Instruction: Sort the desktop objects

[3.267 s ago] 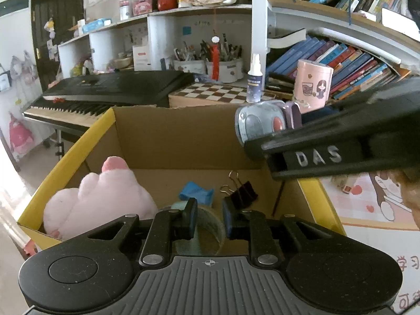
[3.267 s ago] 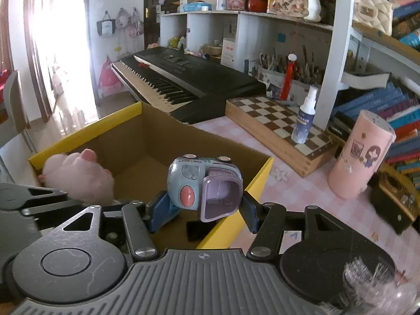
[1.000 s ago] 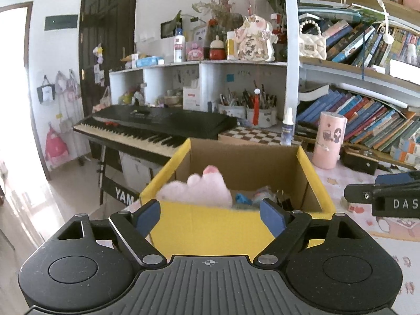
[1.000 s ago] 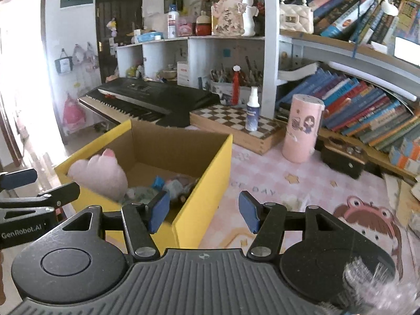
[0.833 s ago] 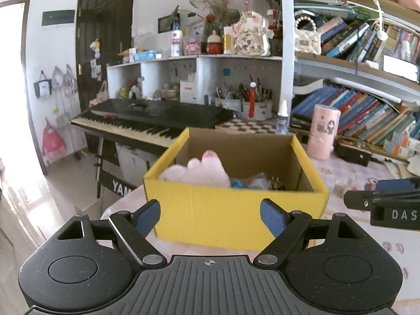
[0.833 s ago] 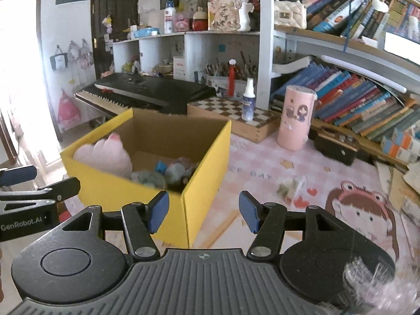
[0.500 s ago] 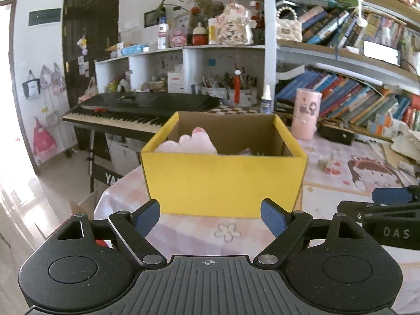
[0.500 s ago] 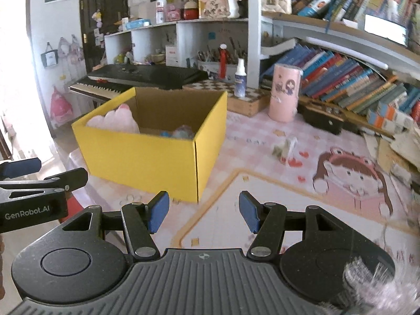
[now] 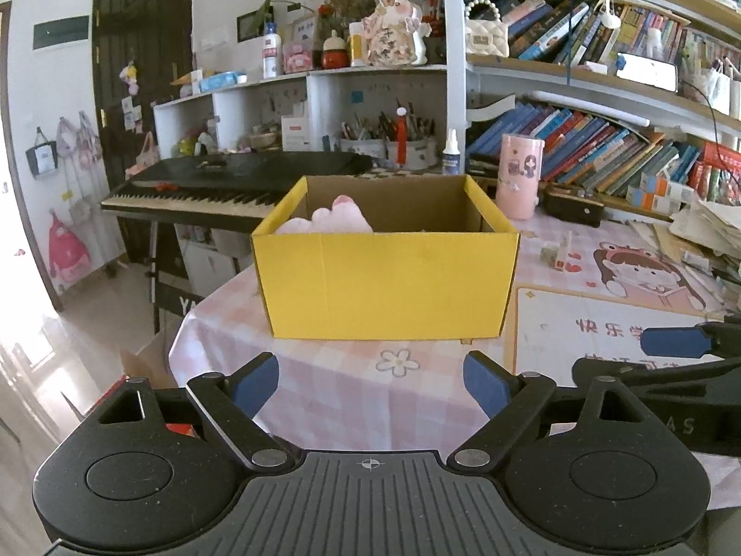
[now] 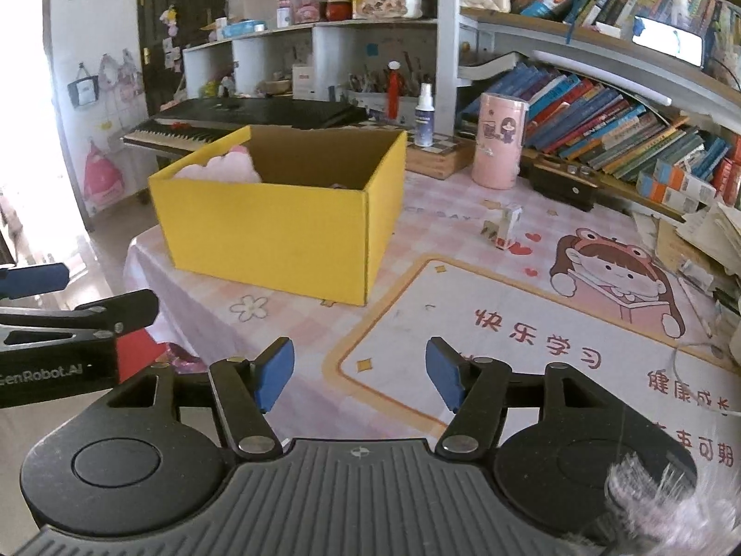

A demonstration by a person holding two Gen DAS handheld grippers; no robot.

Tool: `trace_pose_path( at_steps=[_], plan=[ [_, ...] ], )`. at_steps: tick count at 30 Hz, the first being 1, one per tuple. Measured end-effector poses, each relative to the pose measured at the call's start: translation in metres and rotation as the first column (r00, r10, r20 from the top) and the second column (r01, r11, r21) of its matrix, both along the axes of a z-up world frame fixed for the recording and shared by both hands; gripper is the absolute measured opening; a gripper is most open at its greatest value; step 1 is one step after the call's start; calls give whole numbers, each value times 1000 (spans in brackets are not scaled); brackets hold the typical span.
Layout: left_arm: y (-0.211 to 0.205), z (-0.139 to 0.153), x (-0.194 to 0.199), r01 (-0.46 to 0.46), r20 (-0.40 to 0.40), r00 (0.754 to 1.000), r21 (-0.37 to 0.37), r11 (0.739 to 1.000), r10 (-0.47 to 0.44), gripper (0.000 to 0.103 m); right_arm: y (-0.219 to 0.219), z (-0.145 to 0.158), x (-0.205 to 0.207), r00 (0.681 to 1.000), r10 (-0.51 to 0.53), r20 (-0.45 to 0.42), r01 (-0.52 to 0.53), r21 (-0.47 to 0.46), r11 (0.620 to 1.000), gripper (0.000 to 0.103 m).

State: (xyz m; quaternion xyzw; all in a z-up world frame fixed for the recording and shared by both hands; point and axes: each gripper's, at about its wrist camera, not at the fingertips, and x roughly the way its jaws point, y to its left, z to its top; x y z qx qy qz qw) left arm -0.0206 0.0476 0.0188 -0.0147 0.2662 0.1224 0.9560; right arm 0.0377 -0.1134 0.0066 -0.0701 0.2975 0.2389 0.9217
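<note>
Bare mat (image 10: 532,352) right of yellow box (image 10: 278,231).

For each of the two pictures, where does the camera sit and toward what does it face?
Left wrist: sits on the left tool, facing the yellow box front-on; the right tool shows at right.
Right wrist: sits on the right tool, facing box corner and learning mat; the left tool shows at left.
Shared: box, pink plush, pink cup, bookshelf.
</note>
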Motion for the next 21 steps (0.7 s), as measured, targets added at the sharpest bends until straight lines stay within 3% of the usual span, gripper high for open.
trace_pose_path(
  at_steps=[7,21],
  plan=[
    [-1,-4,-5,21,-21,1000,-15,1000,-21,90,5,-3,-12,1000,13,-9,-13,-17,1000,66],
    [-16,-8,-7,135,-29,990,-20,991,-135,90,-18,-7,-27,995,-97,-38,97,-17,995,67]
  ],
)
